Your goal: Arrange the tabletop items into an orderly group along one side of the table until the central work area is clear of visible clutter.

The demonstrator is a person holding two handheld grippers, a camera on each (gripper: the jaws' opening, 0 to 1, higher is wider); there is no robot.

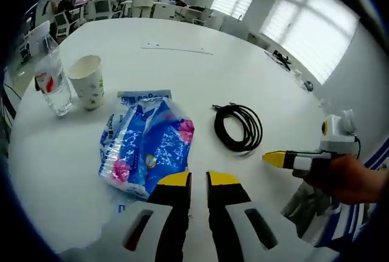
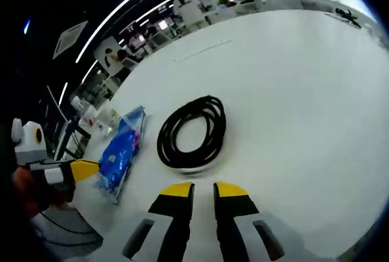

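Left tongs (image 1: 199, 179): jaws nearly closed, a narrow gap between the yellow tips, nothing held. They hover low over the counter (image 1: 182, 73). The blue packet (image 1: 148, 143) lies just ahead and to their left, its near edge close to the left tip but apart from it. The coiled black cable (image 1: 238, 127) lies ahead and to the right, well clear of the packet. Farther ahead on the left stand a paper cup (image 1: 87, 81) and a water bottle (image 1: 51, 75), side by side, upright, nearly touching. The right tongs (image 1: 276, 159) enter from the right, held in a hand (image 1: 340, 178), their yellow tip pointing toward the cable; from this angle I cannot tell how far they are open.

Right tongs (image 2: 203, 189): jaws likewise nearly closed with a slim gap, empty. The cable (image 2: 191, 132) lies directly ahead of the tips, near but not touching. The packet (image 2: 121, 152) lies to the left of the cable, apart from it. The left tongs (image 2: 82, 169) come in from the left beside the packet.

Surface: the counter (image 2: 292, 92) is large, white, smooth and rounded at the edge. A thin line or seam shows at its far middle.

Room: an open office. Large windows with white blinds run along one wall; linear ceiling lights overhead. Desks, chairs and monitors stand beyond the counter, with a person in white at the far side.
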